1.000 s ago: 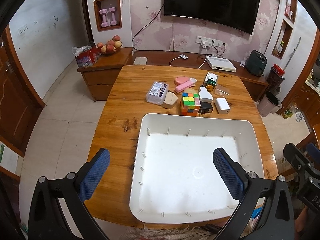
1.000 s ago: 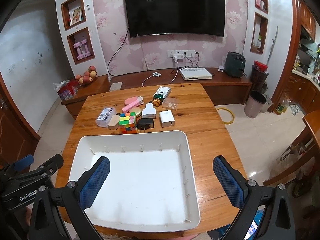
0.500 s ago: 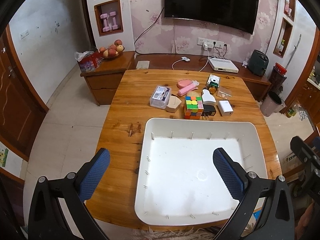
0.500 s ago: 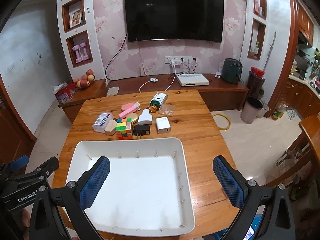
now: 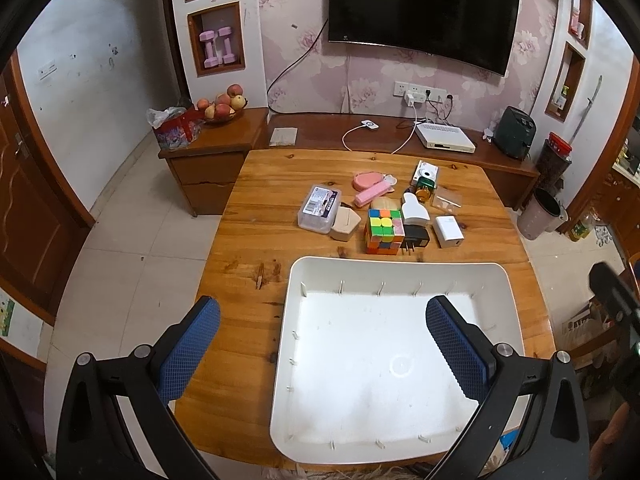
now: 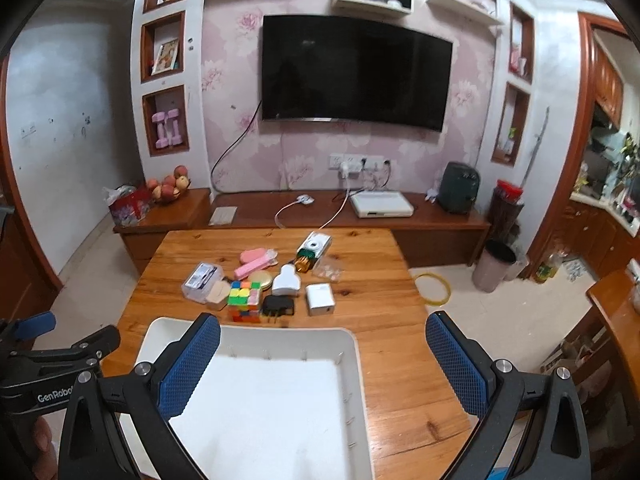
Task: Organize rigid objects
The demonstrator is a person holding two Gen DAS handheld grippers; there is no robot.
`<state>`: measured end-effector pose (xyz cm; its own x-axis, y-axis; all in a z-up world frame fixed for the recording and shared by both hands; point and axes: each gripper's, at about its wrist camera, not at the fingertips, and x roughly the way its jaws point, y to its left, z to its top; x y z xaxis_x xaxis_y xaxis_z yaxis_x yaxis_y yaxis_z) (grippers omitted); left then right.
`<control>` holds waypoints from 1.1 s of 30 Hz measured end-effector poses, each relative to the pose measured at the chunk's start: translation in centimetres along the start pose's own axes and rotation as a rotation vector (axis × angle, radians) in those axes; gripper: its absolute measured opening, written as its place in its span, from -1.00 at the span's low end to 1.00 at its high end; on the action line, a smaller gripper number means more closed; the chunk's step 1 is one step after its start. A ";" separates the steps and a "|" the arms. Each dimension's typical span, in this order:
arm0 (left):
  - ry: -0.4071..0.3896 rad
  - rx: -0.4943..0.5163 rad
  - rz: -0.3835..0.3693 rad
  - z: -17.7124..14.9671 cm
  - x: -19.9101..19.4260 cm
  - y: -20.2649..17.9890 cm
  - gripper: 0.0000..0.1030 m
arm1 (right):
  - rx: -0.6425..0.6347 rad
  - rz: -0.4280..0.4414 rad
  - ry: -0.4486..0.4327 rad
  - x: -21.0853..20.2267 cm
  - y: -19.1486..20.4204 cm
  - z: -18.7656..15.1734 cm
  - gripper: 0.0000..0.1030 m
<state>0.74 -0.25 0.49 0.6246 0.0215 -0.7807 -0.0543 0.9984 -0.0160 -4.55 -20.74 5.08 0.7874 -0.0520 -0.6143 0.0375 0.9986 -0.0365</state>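
White tray (image 5: 400, 270) on the near part of the wooden tabletop (image 5: 256, 240), nothing inside. Short pegs along its inner walls.

Just beyond the tray's far rim, a cluster of small things. Cube (image 5: 383, 231) with coloured squares nearest the rim, black plug (image 5: 416, 238) touching its right side, prongs toward the tray. White box (image 5: 449, 231) right of the plug, a little apart. Beige box (image 5: 345, 223) left of the cube, clear case (image 5: 319, 208) with a label touching its far left side. White scraper (image 5: 414, 209) behind the plug, round wooden disc (image 5: 384, 204) behind the cube. Farther still: pink bar (image 5: 370, 195), pink pouch (image 5: 366, 180), small bottle (image 5: 421, 192) with gold cap, white carton (image 5: 425, 172), clear bag (image 5: 446, 200) at the right of the bottle.

Left gripper (image 5: 320, 350) above the near left of the tray, wide open, blue pads well apart, holding nothing; left finger over bare wood, right finger over the tray floor. Right gripper (image 6: 320, 366) above the tray's right side, likewise spread wide and empty; left finger over the tray, right finger over wood beyond the tray's right rim.

Behind the tabletop, low cabinet (image 6: 360, 216) along the wall, white set-top unit (image 6: 381, 205) on it, fruit bowl (image 6: 170, 188) at its left end. Dark TV (image 6: 356, 74) on the floral wall. Bin (image 6: 496, 266) on the floor at far right.
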 end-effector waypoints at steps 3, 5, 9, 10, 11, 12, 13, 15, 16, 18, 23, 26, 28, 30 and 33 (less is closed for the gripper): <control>-0.007 0.005 0.001 0.6 -0.1 0.0 0.99 | 0.006 0.043 0.054 0.8 -0.2 0.2 1.00; -0.013 0.013 0.002 1.1 -0.1 -0.1 0.99 | 0.003 0.051 0.078 1.3 -0.2 0.3 1.00; -0.019 0.023 -0.006 2.2 -0.2 -0.3 0.99 | 0.002 0.065 0.104 1.7 -0.3 0.8 1.00; -0.022 0.024 -0.009 2.6 -0.2 -0.4 0.99 | 0.002 0.066 0.107 1.8 -0.3 1.0 1.00; -0.024 0.025 -0.010 2.8 -0.2 -0.4 0.99 | 0.003 0.065 0.106 1.8 -0.3 1.0 1.00; -0.028 0.026 -0.011 3.0 -0.3 -0.5 0.99 | 0.003 0.068 0.103 1.8 -0.4 1.2 1.00; -0.033 0.028 -0.011 3.4 -0.4 -0.5 0.99 | 0.003 0.069 0.102 1.9 -0.5 1.5 1.00; -0.041 0.030 -0.011 3.9 -0.5 -0.6 0.99 | -0.001 0.070 0.100 2.0 -0.6 2.4 1.00; -0.047 0.031 -0.010 4.4 -0.5 -0.6 0.99 | -0.004 0.069 0.100 2.1 -0.7 2.7 1.00; -0.057 0.030 -0.004 5.0 -0.5 -0.5 0.99 | -0.013 0.062 0.095 2.2 -0.7 3.5 1.00; -0.070 0.034 0.009 7.0 -0.2 -0.4 0.99 | -0.021 0.067 0.094 2.7 -0.7 5.4 1.00; -0.066 0.028 0.014 7.9 0.5 -0.2 0.99 | -0.020 0.071 0.097 3.2 -0.8 6.4 1.00; -0.067 0.028 0.024 8.3 0.9 -0.2 0.99 | -0.026 0.068 0.096 3.6 -0.7 7.1 1.00; -0.065 0.033 0.037 8.8 1.5 -0.2 0.99 | -0.033 0.074 0.103 4.2 -0.5 7.9 1.00; -0.059 0.030 0.050 9.8 2.6 0.1 0.99 | -0.033 0.100 0.132 5.4 -0.3 8.7 1.00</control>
<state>9.97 0.40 4.57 0.6663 0.0739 -0.7420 -0.0641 0.9971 0.0417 5.02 -21.30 8.63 0.6986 0.0456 -0.7140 -0.0593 0.9982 0.0057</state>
